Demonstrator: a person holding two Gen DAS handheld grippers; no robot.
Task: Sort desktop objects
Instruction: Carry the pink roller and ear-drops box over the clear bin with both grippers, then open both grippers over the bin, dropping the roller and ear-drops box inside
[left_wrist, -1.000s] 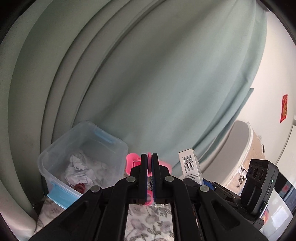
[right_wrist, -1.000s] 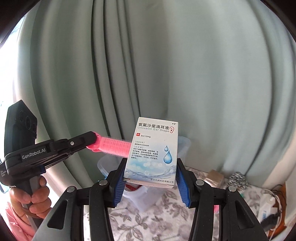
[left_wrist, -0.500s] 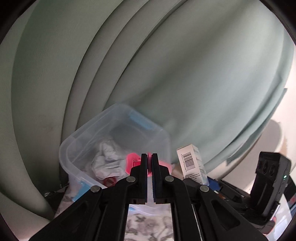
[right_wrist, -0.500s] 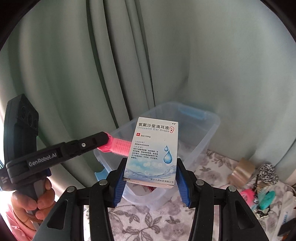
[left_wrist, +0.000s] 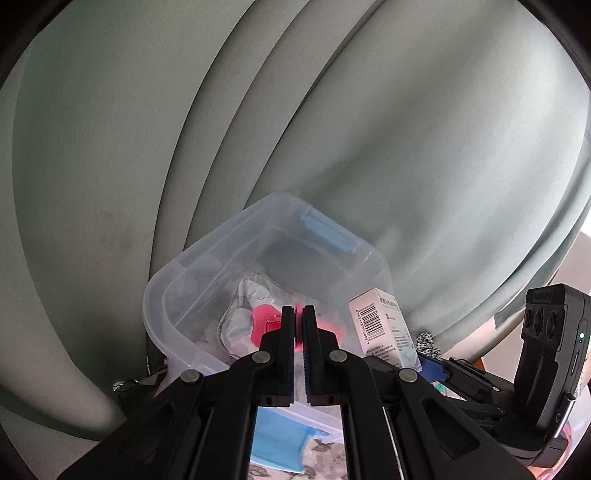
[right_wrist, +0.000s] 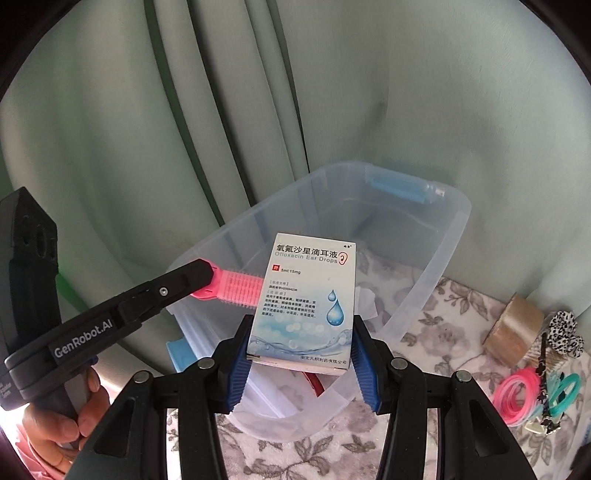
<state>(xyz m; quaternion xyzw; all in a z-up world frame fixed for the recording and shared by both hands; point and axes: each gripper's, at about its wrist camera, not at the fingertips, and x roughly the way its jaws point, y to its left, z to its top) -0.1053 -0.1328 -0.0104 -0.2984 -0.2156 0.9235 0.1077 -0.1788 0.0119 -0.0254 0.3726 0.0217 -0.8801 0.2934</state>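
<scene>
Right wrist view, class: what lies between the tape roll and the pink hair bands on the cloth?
In the right wrist view, a black-and-white spotted hair tie lies between the tape roll and the pink hair bands.

Pale green curtain (right_wrist: 406, 92) — floral tablecloth (right_wrist: 443, 314).

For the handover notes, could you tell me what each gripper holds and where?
Left gripper: pink comb, by its end. Right gripper: ear-drops box, across its lower sides.

A grey floral-print cloth surface (right_wrist: 436, 328) fills the lower frame. On it sit a clear plastic bin (right_wrist: 432, 291) centre, and, right, brown tape roll (right_wrist: 513, 328), pink and teal hair bands (right_wrist: 517, 397).
</scene>
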